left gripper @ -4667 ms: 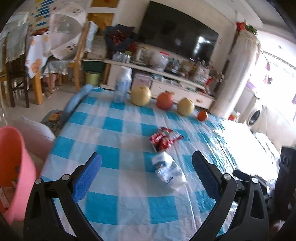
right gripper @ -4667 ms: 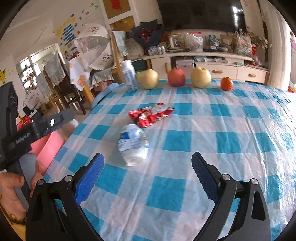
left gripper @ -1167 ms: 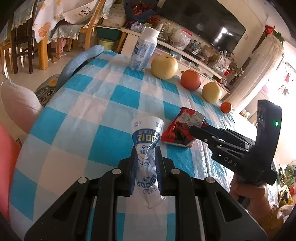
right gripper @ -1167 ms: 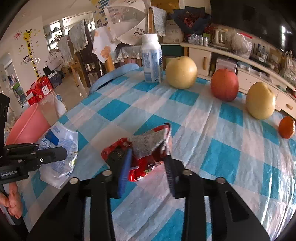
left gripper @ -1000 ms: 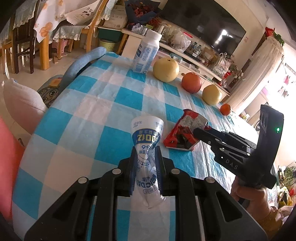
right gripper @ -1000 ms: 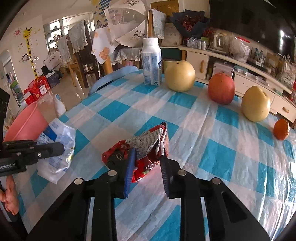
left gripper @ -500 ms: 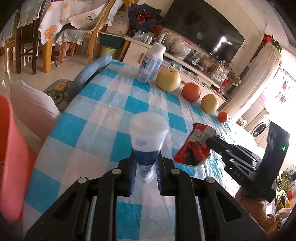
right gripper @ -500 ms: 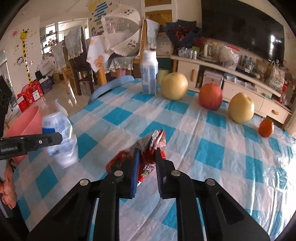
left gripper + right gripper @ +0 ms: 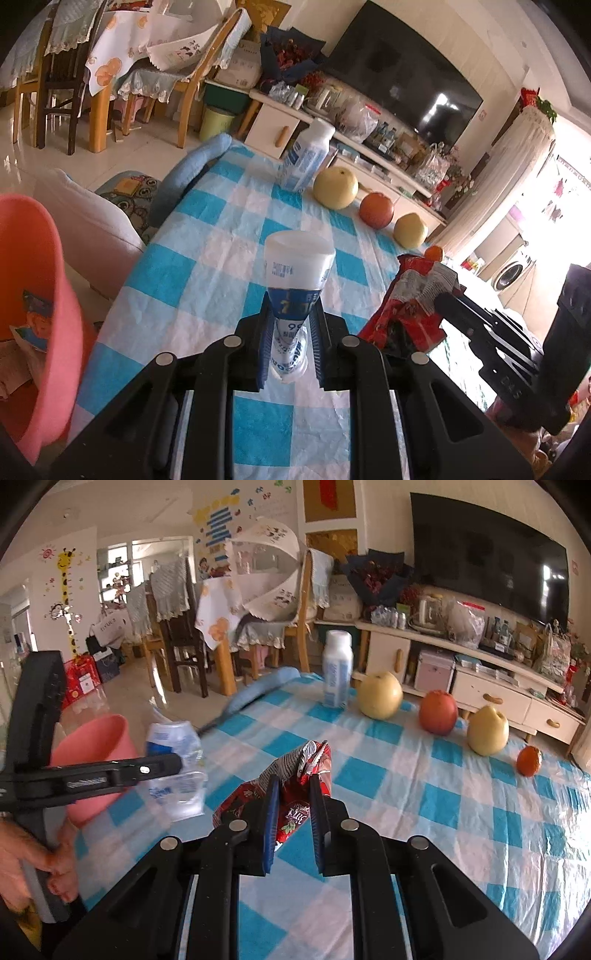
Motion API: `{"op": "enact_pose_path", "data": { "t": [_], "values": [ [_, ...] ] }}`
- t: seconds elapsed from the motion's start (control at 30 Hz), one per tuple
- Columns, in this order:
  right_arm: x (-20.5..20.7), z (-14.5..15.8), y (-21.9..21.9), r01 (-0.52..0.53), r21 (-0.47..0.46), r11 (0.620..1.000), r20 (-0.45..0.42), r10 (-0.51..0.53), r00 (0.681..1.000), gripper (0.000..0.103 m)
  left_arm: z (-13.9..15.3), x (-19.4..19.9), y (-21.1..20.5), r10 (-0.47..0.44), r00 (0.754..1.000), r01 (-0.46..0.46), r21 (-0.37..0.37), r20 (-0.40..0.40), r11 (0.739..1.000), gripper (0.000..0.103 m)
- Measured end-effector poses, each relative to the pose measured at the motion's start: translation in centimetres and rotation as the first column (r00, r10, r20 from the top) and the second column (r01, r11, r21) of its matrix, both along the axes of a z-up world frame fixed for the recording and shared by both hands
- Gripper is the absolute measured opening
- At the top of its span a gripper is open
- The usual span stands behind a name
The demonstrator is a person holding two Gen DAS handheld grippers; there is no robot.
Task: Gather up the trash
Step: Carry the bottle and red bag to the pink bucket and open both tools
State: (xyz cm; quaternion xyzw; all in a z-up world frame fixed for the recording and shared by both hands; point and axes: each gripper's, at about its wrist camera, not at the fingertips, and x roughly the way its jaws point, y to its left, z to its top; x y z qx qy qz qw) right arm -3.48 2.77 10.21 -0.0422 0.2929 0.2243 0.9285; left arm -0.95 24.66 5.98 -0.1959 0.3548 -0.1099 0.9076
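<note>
Both pieces are off the blue-checked tablecloth [image 9: 207, 266]: left gripper [image 9: 290, 343] pinches the crumpled white-and-blue plastic bottle [image 9: 295, 280], right gripper [image 9: 293, 812] pinches the red foil snack wrapper [image 9: 295, 794]; what remains is dropping them into the pink plastic bin [image 9: 44, 295] (already holding scraps)

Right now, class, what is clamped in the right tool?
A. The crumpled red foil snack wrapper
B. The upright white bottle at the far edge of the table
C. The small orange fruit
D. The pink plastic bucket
A: in the right wrist view the crumpled red foil snack wrapper sits pinched between the blue pads of the right tool, lifted off the blue-and-white checked tablecloth.
</note>
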Motion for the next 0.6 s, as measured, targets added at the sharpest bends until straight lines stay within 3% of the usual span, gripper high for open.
{"op": "enact_pose_path", "data": {
  "t": [0.33, 0.6],
  "values": [
    [-2.7, 3.9, 6.8, -0.131, 0.044, 0.99, 0.063, 0.128, 0.99, 0.016, 2.9, -2.9, 6.0, 0.123, 0.988, -0.118, -0.053, 0.096, 0.992, 0.02],
    [-4.4, 5.0, 16.6, -0.303, 0.015, 0.953, 0.077, 0.301, 0.95, 0.016, 3.2, -6.0, 14.8, 0.354, 0.929, -0.347, -0.073, 0.112, 0.935, 0.02]
  ]
}}
